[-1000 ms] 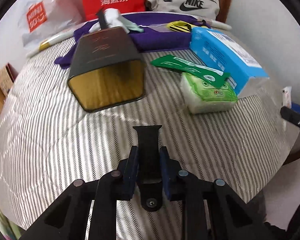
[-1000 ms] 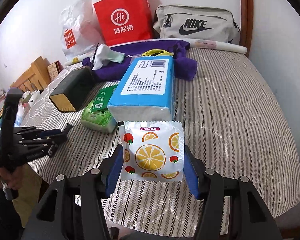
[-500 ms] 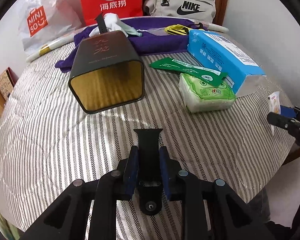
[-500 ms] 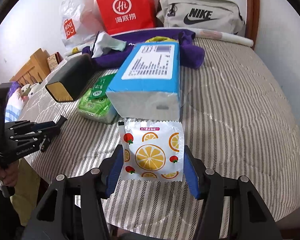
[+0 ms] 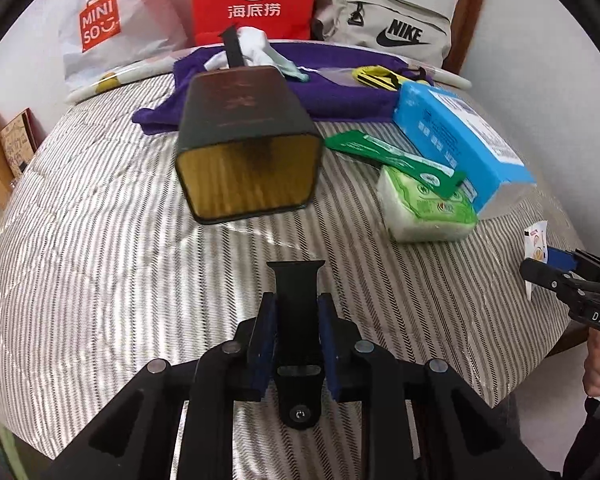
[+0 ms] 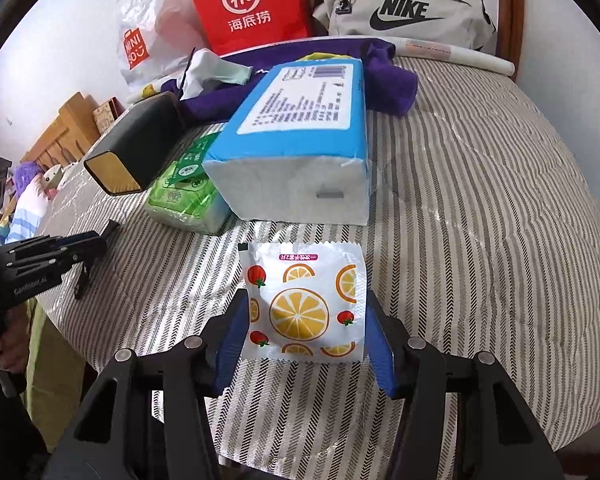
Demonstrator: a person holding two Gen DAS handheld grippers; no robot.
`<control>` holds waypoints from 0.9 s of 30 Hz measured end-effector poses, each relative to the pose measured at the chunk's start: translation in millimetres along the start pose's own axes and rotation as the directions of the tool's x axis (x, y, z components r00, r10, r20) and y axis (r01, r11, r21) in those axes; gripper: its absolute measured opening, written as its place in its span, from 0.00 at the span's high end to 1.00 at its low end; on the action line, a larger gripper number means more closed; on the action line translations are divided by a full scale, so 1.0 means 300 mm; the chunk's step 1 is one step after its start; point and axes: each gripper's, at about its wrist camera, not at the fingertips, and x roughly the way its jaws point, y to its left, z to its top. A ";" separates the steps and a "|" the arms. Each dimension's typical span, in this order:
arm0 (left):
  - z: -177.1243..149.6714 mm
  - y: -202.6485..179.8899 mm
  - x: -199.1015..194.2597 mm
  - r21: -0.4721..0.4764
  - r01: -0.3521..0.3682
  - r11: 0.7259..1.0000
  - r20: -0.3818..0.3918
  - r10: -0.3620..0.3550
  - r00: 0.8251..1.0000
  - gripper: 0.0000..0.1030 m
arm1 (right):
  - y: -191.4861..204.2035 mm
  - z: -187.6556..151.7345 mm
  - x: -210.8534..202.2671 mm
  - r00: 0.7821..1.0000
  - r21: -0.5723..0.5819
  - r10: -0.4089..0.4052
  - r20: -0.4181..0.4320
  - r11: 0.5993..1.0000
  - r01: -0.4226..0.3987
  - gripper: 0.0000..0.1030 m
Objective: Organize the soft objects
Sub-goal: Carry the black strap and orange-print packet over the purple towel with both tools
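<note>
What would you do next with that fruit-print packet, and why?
Probably carry it left toward the open black box. The right hand-held gripper already clamps the fruit packet above the bedspread, and the box's mouth faces this way, beside the green tissues.

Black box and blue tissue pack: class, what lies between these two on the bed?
In the left wrist view, the green tissue packet and a flat green sachet leaning on it lie between the black box and the blue tissue pack.
</note>
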 end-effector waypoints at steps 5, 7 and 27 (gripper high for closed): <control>0.016 0.027 -0.047 -0.025 0.023 0.999 0.030 -0.022 0.999 0.81 | 0.035 0.021 -0.050 0.999 -0.037 0.020 0.031 0.999 -0.019 0.48; 0.027 0.034 -0.068 -0.027 0.045 0.999 0.042 -0.044 0.998 0.81 | 0.048 0.033 -0.071 0.998 -0.055 0.033 0.044 0.998 -0.030 0.48; 0.329 0.128 -0.185 -0.093 0.064 0.994 0.157 -0.049 0.986 0.81 | 0.064 0.380 -0.159 0.985 -0.098 0.053 0.163 0.995 -0.038 0.48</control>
